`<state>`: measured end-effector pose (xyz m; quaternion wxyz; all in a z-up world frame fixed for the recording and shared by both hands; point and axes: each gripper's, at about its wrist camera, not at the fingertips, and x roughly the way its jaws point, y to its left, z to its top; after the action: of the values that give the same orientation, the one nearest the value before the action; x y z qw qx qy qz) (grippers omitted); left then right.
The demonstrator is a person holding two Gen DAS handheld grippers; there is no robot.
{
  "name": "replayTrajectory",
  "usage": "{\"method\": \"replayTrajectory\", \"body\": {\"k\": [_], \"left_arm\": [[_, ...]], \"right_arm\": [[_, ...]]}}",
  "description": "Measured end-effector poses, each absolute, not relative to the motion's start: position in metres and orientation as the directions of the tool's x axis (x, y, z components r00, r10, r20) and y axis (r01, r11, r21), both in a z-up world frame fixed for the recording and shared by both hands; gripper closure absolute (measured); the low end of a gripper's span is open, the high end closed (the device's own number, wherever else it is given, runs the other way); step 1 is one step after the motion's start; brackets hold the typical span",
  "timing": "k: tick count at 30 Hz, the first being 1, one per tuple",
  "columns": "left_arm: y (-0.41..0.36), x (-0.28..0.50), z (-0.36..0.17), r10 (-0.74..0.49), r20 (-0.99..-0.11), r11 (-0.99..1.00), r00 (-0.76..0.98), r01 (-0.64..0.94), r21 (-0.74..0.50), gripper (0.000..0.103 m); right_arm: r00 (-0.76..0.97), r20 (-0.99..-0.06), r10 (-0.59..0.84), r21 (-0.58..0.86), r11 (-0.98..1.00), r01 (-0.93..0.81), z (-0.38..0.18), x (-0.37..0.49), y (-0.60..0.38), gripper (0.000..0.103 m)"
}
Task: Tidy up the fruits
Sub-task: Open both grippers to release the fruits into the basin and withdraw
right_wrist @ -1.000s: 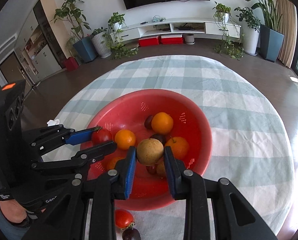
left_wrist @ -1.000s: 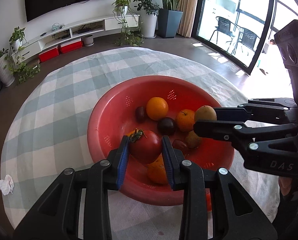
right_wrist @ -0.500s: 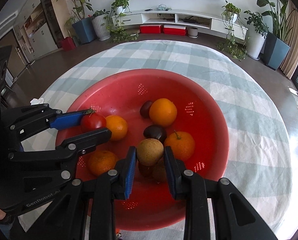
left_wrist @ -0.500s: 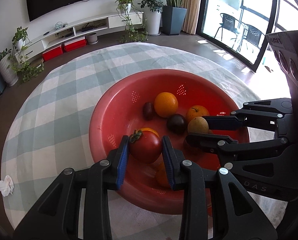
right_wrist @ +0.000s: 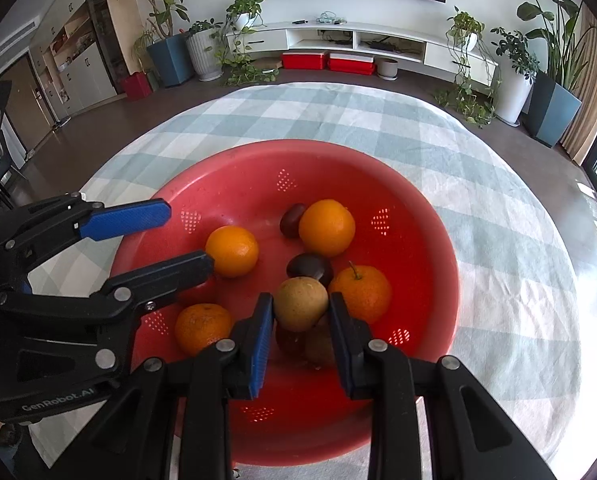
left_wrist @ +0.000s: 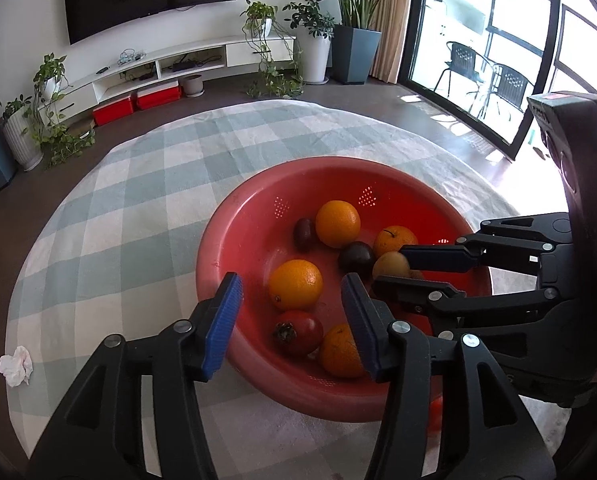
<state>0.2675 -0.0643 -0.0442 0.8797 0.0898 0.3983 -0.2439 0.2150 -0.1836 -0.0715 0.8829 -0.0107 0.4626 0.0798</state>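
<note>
Blue-padded and now standing wide apart, the left tool (left_wrist: 292,322) is hanging empty over the near wall of the red colander (left_wrist: 234,248). Half a second ago its pads were clamped on the tomato (left_wrist: 298,332); now that tomato is lying loose on the colander floor, just below the gap between the fingers and close beside an orange (left_wrist: 295,285) and a second orange (left_wrist: 340,350) nearer the rim. So the left side's delivery is looking finished, and that tool is free to go for another fruit.

Beside it, the right tool (right_wrist: 300,316) is gripping the tan pear (right_wrist: 300,304), its pads pressed against both flanks as they were in the earlier views. The pear is being held low inside the colander, above a pair of darker fruits (right_wrist: 318,346) and just beside a stemmed orange (right_wrist: 360,294). My judgement is that its release is the step now due, and it should drop only a short way.

Further out, more oranges and dark plums (right_wrist: 309,266) are resting in the bowl, which is sitting on the checked cloth of the desk (left_wrist: 130,216). A crumpled tissue (left_wrist: 16,364) is lying near the desk's edge.
</note>
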Motion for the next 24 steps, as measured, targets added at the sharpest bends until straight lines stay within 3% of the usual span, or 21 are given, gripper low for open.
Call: {"method": "replayTrajectory", "body": {"k": [4, 10, 14, 24], "left_arm": [[-0.059, 0.262, -0.038, -0.337, -0.731, 0.885, 0.594, 0.465, -0.029, 0.039], [-0.044, 0.252, -0.028, -0.311, -0.713, 0.909, 0.629, 0.415, -0.03, 0.022], [-0.037, 0.241, -0.018, -0.305, -0.692, 0.916, 0.655, 0.4, -0.025, 0.009], [-0.034, 0.209, 0.001, -0.269, -0.665, 0.921, 0.697, 0.387, 0.033, 0.006]], "right_arm": [[0.557, -0.82, 0.133, 0.058, 0.987, -0.15, -0.071, 0.215, -0.184, 0.07], [0.557, -0.82, 0.132, 0.057, 0.987, -0.15, -0.068, 0.212, -0.181, 0.057], [0.573, -0.811, 0.116, 0.043, 0.989, -0.139, -0.064, 0.206, -0.179, 0.039], [0.613, -0.782, 0.112, 0.052, 0.992, -0.115, -0.041, 0.189, -0.182, 0.032]]}}
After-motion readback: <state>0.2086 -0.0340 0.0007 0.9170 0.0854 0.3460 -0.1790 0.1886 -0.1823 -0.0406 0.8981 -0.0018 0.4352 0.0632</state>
